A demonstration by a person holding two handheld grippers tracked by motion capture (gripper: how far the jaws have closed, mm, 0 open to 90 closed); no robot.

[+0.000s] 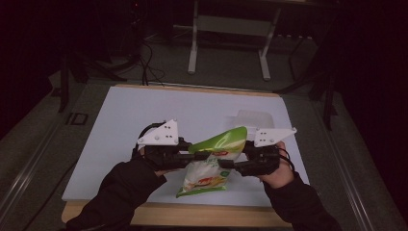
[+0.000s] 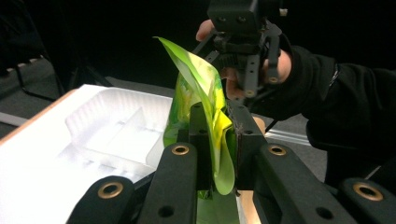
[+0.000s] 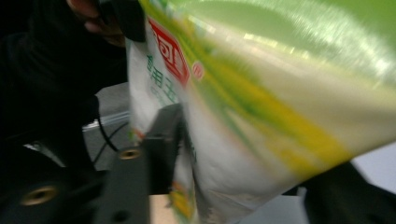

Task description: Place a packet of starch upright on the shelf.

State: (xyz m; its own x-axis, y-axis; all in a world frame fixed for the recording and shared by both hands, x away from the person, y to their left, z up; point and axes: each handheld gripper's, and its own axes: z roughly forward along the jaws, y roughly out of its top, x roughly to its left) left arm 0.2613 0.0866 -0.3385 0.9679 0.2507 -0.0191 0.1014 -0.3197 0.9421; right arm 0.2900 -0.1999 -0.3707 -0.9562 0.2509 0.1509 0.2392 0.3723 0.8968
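Note:
A green and white snack bag [image 1: 211,163] hangs above the white board near the table's front edge, held between both grippers. My left gripper [image 1: 192,156] comes in from the left, and in the left gripper view its jaws [image 2: 217,140] are shut on the bag's folded green edge [image 2: 201,93]. From the right, my right gripper [image 1: 235,163] meets the bag's other side. In the blurred right gripper view the puffy bag [image 3: 261,116] fills the space between its jaws [image 3: 257,177], and both jaws lie against it. Past the bag, the left gripper view shows the right gripper [image 2: 245,79] in a hand.
A clear white plastic tray [image 1: 252,118] with compartments lies on the white board [image 1: 144,110] just behind the bag, also seen in the left gripper view [image 2: 116,126]. The board's wooden front edge [image 1: 192,214] runs below the forearms. A metal table frame [image 1: 193,43] stands on the dark floor beyond.

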